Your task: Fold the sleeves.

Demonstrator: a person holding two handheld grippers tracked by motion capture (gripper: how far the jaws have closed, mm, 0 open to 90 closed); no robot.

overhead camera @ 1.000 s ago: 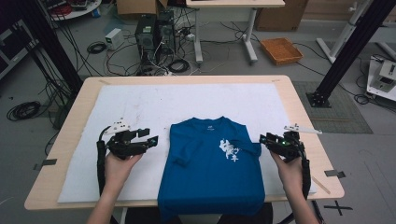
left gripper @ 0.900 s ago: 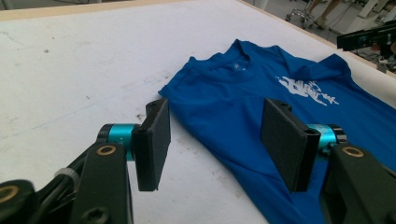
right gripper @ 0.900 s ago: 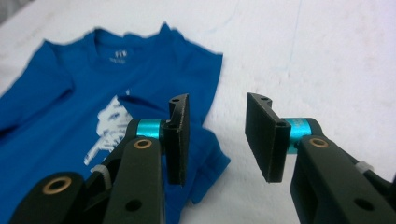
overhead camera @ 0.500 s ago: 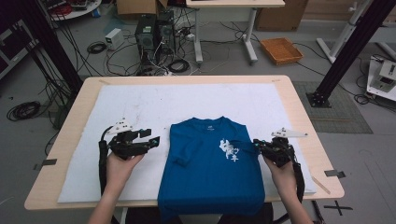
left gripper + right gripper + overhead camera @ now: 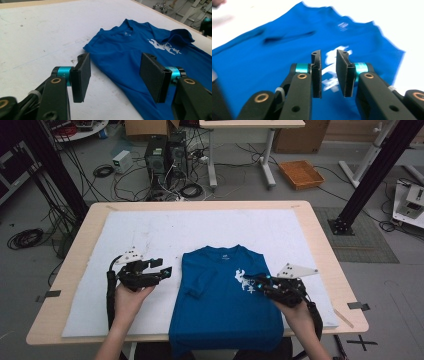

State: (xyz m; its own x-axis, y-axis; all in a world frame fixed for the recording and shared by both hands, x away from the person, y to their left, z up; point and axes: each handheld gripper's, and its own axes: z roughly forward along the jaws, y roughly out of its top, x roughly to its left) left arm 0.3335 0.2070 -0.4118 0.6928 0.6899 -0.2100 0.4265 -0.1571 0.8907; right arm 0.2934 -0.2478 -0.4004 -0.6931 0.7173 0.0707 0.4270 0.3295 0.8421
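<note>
A blue T-shirt (image 5: pixel 220 310) with a white chest print lies flat on the white mat (image 5: pixel 200 227), its hem hanging over the near table edge. Its left sleeve (image 5: pixel 199 282) is folded in onto the body. The right sleeve (image 5: pixel 180 36) is bunched up beside the print. My left gripper (image 5: pixel 167 270) rests on the mat just left of the shirt, open wide with nothing between the pads (image 5: pixel 113 62). My right gripper (image 5: pixel 250 280) hovers over the shirt's right side by the print; its jaws have just been opening and stand narrowly apart (image 5: pixel 329 56) with no cloth between them.
The mat covers most of the wooden table (image 5: pixel 320 235). Bare mat stretches behind the shirt and to both sides. Cables, computer cases and a black frame post (image 5: pixel 370 175) stand on the floor beyond the table.
My right gripper has moved left from the shirt's right edge onto the shirt, and the right sleeve has come inward with it. The left gripper has stayed put.
</note>
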